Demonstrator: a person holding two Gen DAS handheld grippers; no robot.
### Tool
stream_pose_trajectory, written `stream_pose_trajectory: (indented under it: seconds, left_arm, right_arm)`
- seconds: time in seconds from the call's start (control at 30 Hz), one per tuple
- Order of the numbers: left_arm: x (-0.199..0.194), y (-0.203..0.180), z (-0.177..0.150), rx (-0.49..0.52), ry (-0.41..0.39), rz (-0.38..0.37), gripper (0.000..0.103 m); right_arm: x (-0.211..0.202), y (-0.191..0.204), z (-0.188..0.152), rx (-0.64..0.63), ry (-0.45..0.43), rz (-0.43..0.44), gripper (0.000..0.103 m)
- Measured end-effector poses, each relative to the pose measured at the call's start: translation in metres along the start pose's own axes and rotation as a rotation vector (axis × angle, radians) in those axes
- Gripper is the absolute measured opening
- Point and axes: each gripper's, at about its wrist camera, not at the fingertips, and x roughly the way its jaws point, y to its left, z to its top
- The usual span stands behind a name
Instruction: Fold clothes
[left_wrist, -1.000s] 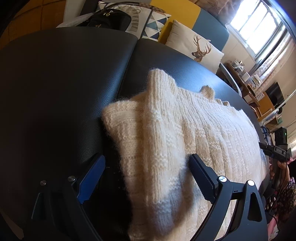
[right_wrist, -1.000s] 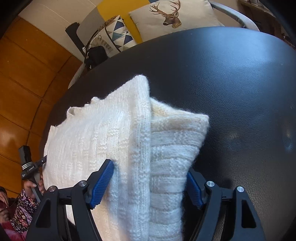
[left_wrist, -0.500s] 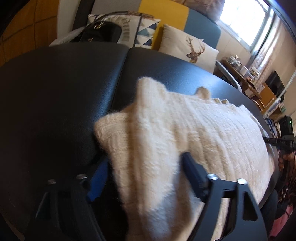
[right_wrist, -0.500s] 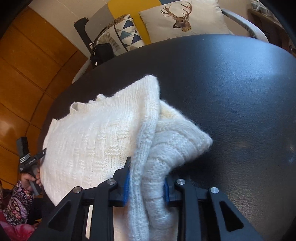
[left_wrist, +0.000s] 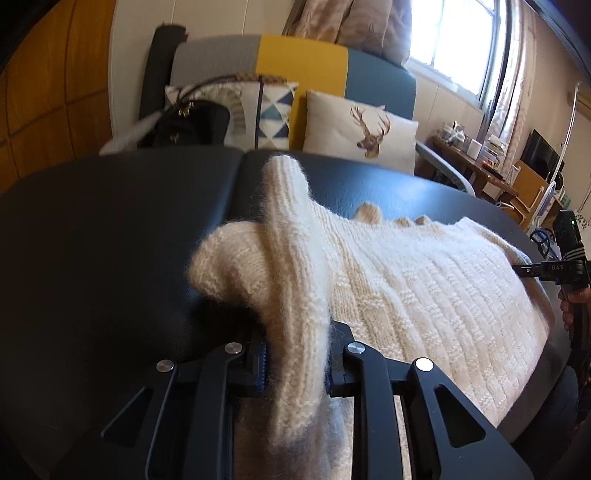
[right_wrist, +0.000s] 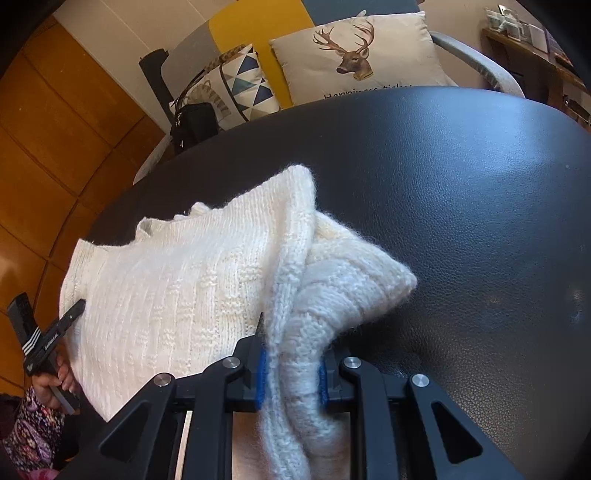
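Observation:
A cream knitted sweater (left_wrist: 424, 288) lies partly folded on a black leather table (left_wrist: 110, 240). My left gripper (left_wrist: 295, 365) is shut on the sweater's near left edge, pinching a thick fold that rises above the table. In the right wrist view the same sweater (right_wrist: 177, 288) spreads to the left, and my right gripper (right_wrist: 291, 373) is shut on its near right edge, with bunched knit between the blue pads. The other gripper shows at each view's side, held by a hand (right_wrist: 51, 384).
A sofa behind the table holds a deer-print cushion (left_wrist: 362, 133), a triangle-pattern cushion (left_wrist: 269, 110) and a black handbag (left_wrist: 188, 122). Bare black tabletop (right_wrist: 480, 221) stretches right of the sweater. A wooden wall (right_wrist: 55, 129) stands at the left; a desk with clutter (left_wrist: 480, 158) at the right.
Both grippers have closed on the sweater's near edge; the right closed first, then the left. The gripped folds have lifted off the table, and both views tilt upward.

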Motion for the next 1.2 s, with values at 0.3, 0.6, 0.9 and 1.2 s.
stream_pose_trajectory:
  seconds: [0.3, 0.6, 0.9, 1.2]
  left_arm:
    - [-0.023, 0.024, 0.004, 0.006, -0.075, 0.117, 0.021]
    - [-0.05, 0.089, -0.007, -0.1, -0.095, 0.255, 0.021]
    - [-0.067, 0.155, -0.025, -0.233, -0.108, 0.348, 0.021]
    - [-0.071, 0.2, -0.033, -0.307, -0.108, 0.401, 0.021]
  right_arm:
    - [0.028, 0.049, 0.024, -0.104, -0.012, -0.018, 0.019]
    - [0.1, 0.133, 0.064, -0.218, 0.022, 0.03, 0.018]
    - [0.16, 0.195, 0.098, -0.28, 0.062, 0.076, 0.018]
    - [0.194, 0.243, 0.107, -0.296, 0.081, 0.098, 0.018]
